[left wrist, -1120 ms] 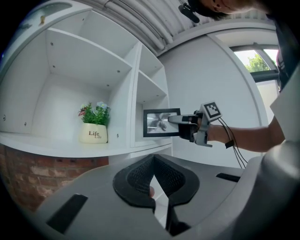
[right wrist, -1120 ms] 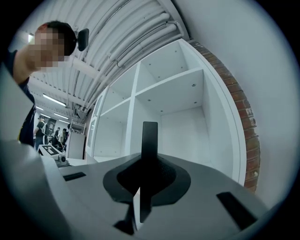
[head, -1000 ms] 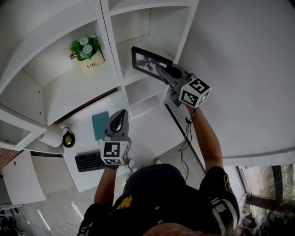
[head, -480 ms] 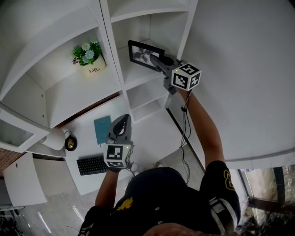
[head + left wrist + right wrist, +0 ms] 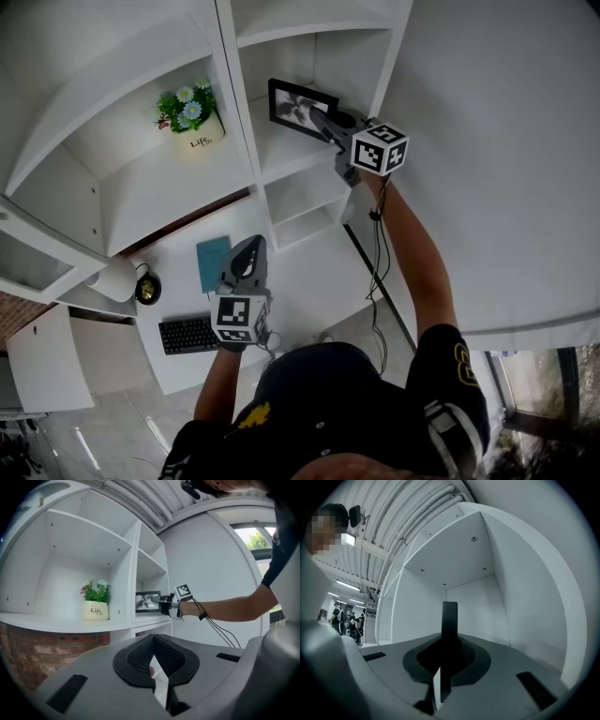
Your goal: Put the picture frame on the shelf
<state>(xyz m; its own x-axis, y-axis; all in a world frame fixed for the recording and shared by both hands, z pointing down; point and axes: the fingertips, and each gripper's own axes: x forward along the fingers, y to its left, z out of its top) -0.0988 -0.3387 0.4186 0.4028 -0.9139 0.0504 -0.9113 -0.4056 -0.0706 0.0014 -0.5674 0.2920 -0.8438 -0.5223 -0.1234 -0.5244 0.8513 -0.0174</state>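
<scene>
Now inside shelf (image 5: 287, 157): picture frame (image 5: 298, 106) (upright)

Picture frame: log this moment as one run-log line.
right gripper: shut on picture frame | picture frame: inside shelf compartment | left gripper: shut, empty

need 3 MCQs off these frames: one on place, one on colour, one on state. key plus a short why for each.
1. Where does the potted plant stand relative to the picture frame?
A. In the compartment left of it
B. In the same compartment
C. In the compartment right of it

2. What colour is the picture frame's border?
A. White
B. Black
C. Red

3. What state are the right tongs in?
A. Open, empty
B. Shut, empty
C. Shut on the picture frame

Key:
1 A: in the head view a white divider stands between plant and frame.
2 B: the border shows black around the photo.
3 C: in the right gripper view the frame's edge sits clamped between the jaws.
</scene>
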